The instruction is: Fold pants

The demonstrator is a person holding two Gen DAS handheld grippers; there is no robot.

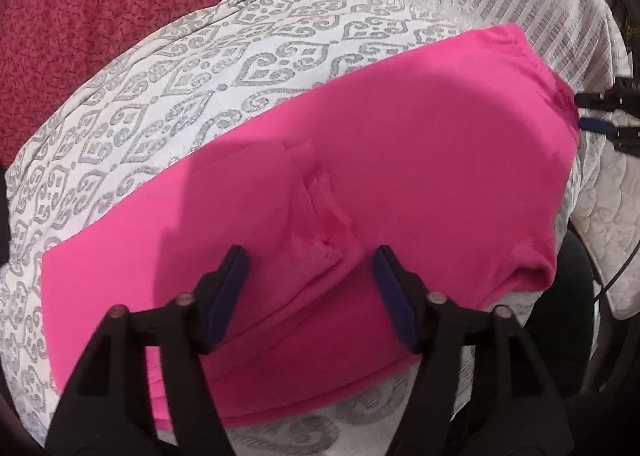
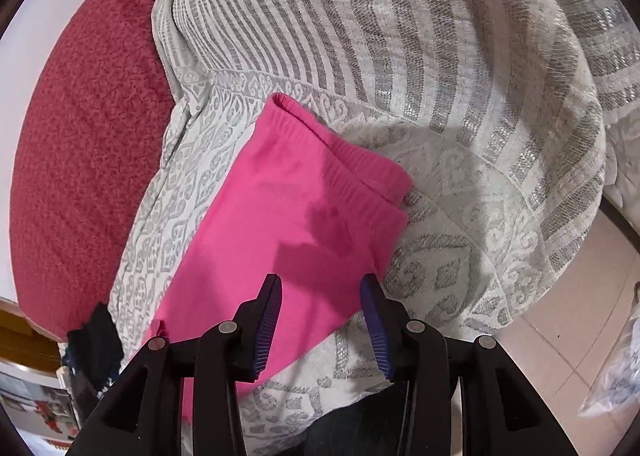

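Observation:
Bright pink pants (image 1: pixel 400 160) lie folded lengthwise on a white and silver patterned bedspread (image 1: pixel 168 96). My left gripper (image 1: pixel 310 260) is open, its fingers hovering just above the pants near a puckered seam at the crotch. In the right wrist view the pants (image 2: pixel 280 216) show their elastic waistband (image 2: pixel 344 160) at the far end. My right gripper (image 2: pixel 320 288) is open and empty over the waist part of the pants. It also shows at the right edge of the left wrist view (image 1: pixel 588 112), beside the waist end.
A dark red fuzzy blanket (image 2: pixel 88 136) lies to the left on the bed. The striped part of the bedspread (image 2: pixel 400 24) rises behind the pants. Tiled floor (image 2: pixel 568 336) and a plastic bag (image 2: pixel 616 368) are at the right. A mattress edge (image 1: pixel 600 216) shows at right.

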